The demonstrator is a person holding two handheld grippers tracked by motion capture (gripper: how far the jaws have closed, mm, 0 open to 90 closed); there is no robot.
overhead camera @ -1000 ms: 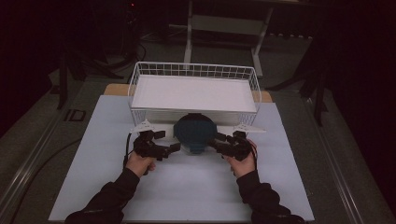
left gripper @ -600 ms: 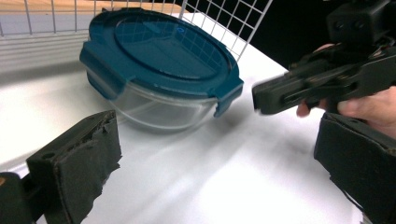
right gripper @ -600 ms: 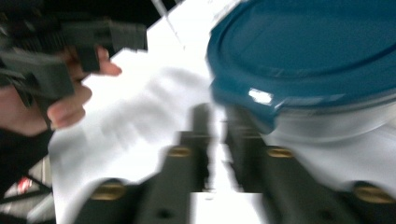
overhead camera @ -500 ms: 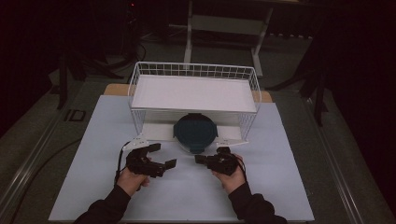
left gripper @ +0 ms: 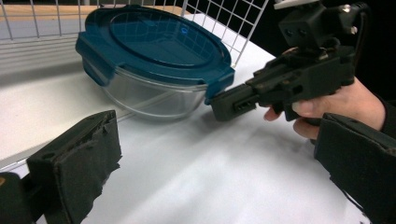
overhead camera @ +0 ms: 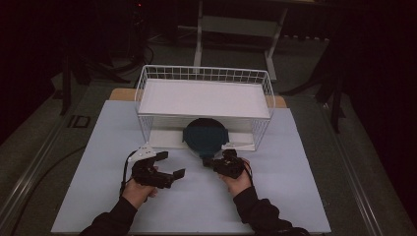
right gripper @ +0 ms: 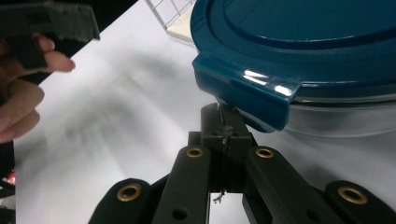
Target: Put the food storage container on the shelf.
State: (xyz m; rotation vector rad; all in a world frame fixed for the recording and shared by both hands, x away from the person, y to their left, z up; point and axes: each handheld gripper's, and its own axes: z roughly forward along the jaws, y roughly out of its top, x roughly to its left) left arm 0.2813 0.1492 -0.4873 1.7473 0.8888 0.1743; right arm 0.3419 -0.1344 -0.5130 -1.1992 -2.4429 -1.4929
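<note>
Working at the latch of a lidded glass container under the wire basket

The container (left gripper: pixel 154 70), its blue lid (right gripper: pixel 299 51) clipped on, sits on the white table (overhead camera: pixel 295 196) at the front of the wire basket (overhead camera: pixel 206 73). The right gripper (right gripper: pixel 224 123), jaws pressed together, noses beneath a lid tab (right gripper: pixel 247 98), probably to pry it; contact is hard to confirm. The left gripper (left gripper: pixel 210 168) hovers nearby, jaws spread, holding nothing. No latch looks released, so the opening lies ahead.

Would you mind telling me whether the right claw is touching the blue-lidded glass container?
Touching. The left gripper view shows the right claw with its closed tip pressed against the lid clip of the container, no gap.
</note>
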